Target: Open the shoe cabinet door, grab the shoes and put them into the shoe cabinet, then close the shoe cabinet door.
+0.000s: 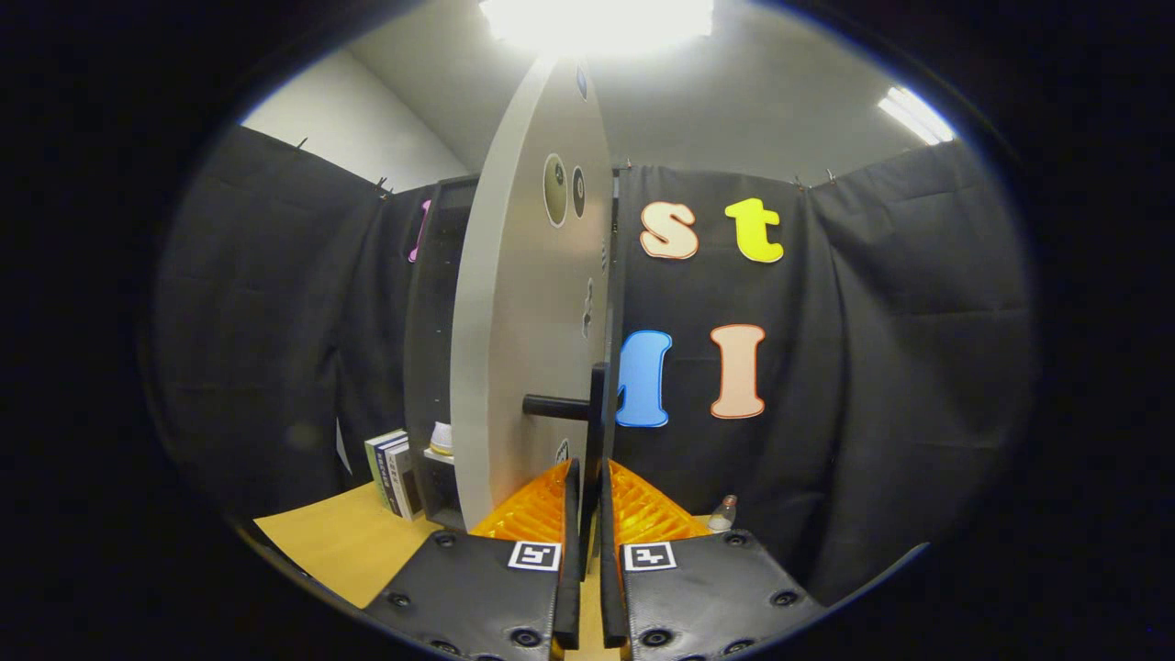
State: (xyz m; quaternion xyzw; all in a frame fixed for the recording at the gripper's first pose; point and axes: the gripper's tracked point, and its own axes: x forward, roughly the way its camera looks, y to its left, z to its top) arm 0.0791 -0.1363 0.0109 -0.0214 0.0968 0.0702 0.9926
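Off to your left, a few upright books [393, 471] stand on the wooden tabletop [340, 542]. Far right on the same surface, you have a small clear bottle [723, 513] standing just in front of the black cloth wall [918, 367].
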